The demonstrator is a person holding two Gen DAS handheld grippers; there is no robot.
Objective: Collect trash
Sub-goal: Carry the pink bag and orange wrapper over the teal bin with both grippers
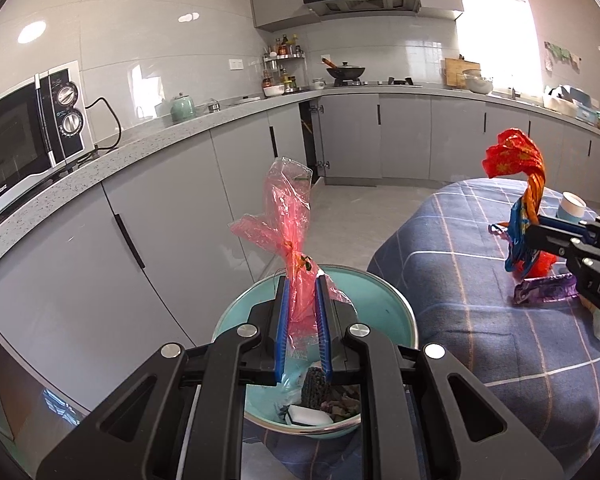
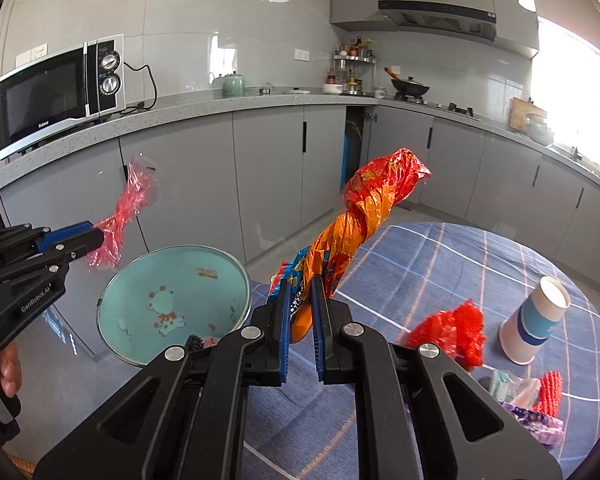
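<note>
Pink translucent film, the pink plastic bag (image 1: 290, 240), is clamped between the blue pads of the left hand-held gripper (image 1: 302, 284) and stands above the teal bowl (image 1: 388, 308), which already contains scraps. The right hand-held gripper (image 2: 300, 284) is clenched on the twisted orange wrapper (image 2: 360, 220), held over the table (image 2: 440, 264) with its blue checked cloth.

Handling judgement: both items are very light, soft and crinkly; film of this kind is slippery and offers no rigid edge. Grip at a bunched or twisted section, as here, not at a single loose layer.

Remaining on the cloth: a red crumpled wrapper (image 2: 456, 332), a paper cup (image 2: 534, 320), a purple wrapper (image 2: 536, 420) and a red mesh piece (image 2: 550, 394).
</note>
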